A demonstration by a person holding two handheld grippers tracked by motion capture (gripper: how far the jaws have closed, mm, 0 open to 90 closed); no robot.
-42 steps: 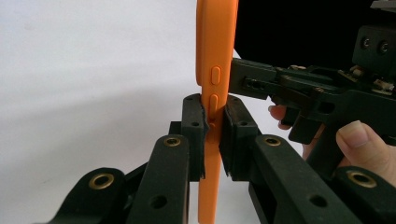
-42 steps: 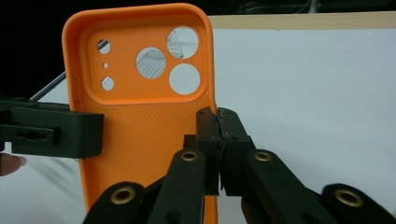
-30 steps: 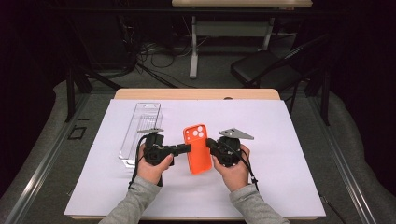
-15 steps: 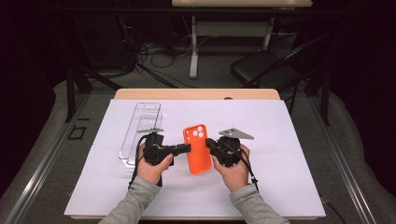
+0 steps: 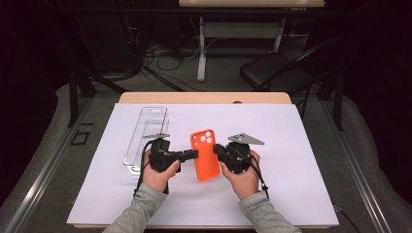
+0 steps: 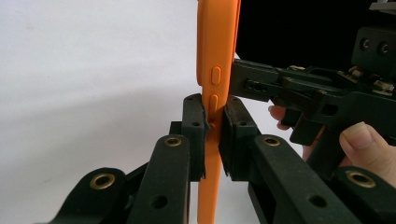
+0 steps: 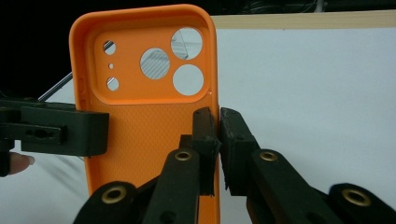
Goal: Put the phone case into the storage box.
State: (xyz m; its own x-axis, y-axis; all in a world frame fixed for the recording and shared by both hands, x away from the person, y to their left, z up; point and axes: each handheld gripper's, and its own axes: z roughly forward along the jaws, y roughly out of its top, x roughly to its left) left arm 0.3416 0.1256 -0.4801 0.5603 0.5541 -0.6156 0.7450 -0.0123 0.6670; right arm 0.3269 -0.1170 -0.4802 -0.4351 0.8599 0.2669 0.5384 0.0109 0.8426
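High view: orange case held above the sheet between both grippers, each clamped on one side wall. Right gripper has just been easing; loosen further and the case could twist from left gripper.

Lab: paper-covered table, tangled cables, dark surroundings.

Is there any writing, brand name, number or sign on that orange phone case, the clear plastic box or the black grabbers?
None can be read.
Orange phone case: plain, no logo or text, inside or on its edge.
Clear plastic box: no label visible; too small to tell more.
Left gripper and right gripper: bare black, no markings.
White table cover: blank.
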